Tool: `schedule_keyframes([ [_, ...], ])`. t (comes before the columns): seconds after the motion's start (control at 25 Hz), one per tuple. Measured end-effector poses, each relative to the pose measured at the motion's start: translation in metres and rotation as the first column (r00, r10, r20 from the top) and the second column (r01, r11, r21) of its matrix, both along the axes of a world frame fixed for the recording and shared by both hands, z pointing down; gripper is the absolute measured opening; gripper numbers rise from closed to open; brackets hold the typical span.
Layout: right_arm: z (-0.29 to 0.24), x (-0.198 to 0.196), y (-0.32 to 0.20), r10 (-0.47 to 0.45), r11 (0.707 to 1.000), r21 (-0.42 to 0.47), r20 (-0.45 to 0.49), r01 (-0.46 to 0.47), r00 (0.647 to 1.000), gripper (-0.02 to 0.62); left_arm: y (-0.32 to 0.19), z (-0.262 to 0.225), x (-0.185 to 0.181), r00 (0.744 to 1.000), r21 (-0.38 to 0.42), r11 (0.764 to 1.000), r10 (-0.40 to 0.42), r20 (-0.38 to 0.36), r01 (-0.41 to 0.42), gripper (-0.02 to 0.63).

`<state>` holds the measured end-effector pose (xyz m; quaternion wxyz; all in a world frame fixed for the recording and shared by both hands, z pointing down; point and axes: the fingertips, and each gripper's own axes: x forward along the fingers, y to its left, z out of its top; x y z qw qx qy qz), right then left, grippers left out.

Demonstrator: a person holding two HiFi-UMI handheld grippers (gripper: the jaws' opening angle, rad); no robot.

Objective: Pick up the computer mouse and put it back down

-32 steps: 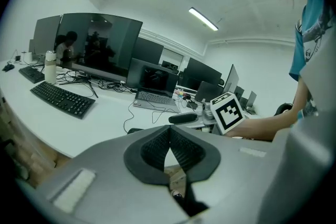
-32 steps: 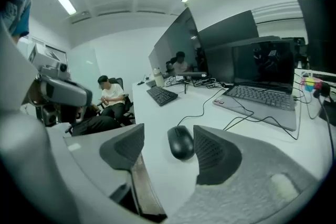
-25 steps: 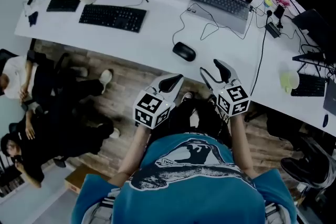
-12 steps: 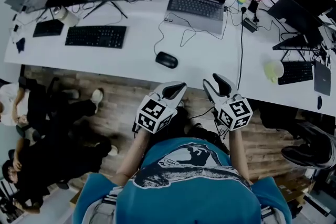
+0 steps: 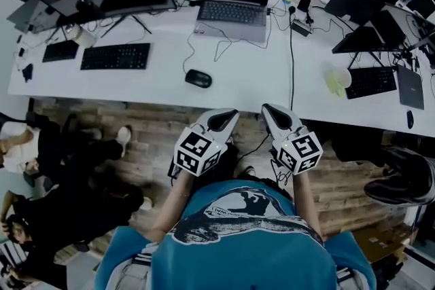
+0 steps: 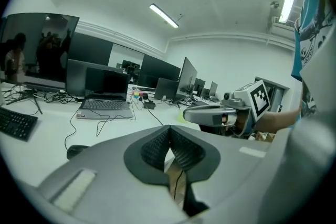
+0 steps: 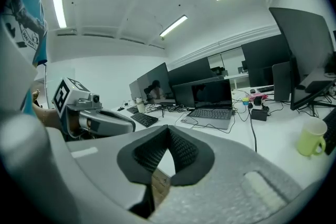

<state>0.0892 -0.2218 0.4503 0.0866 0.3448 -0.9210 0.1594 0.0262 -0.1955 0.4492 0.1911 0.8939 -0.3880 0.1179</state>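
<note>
Head view: mouse [image 5: 198, 78] sits on desk [image 5: 238, 88], well ahead of left gripper [image 5: 222, 120] and right gripper [image 5: 274, 115].
Left gripper view: jaws pressed together, empty.
Right gripper view: same.
Suggest spreading one gripper before reaching, then straddling the mouse's sides.

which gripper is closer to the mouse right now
Left. The left gripper is just off the desk edge, below and slightly right of the mouse; the right gripper is farther to the right.
</note>
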Motion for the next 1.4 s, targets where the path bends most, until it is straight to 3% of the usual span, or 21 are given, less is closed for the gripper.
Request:
schedule_keyframes([
  [0.6, 0.003, 0.049, 0.095, -0.111, 0.994, 0.015, -0.012, 0.111, 0.994, 0.002, 0.096, -0.004, 0.071, 0.999, 0.014, 0.999, -0.039, 0.012, 0.039, 0.012],
  [1.4, 0.014, 0.073, 0.163, -0.12, 0.993, 0.024, 0.01, 0.119, 0.993, 0.002, 0.178, 0.008, 0.083, 0.992, 0.007, 0.993, -0.12, 0.037, 0.12, 0.012],
])
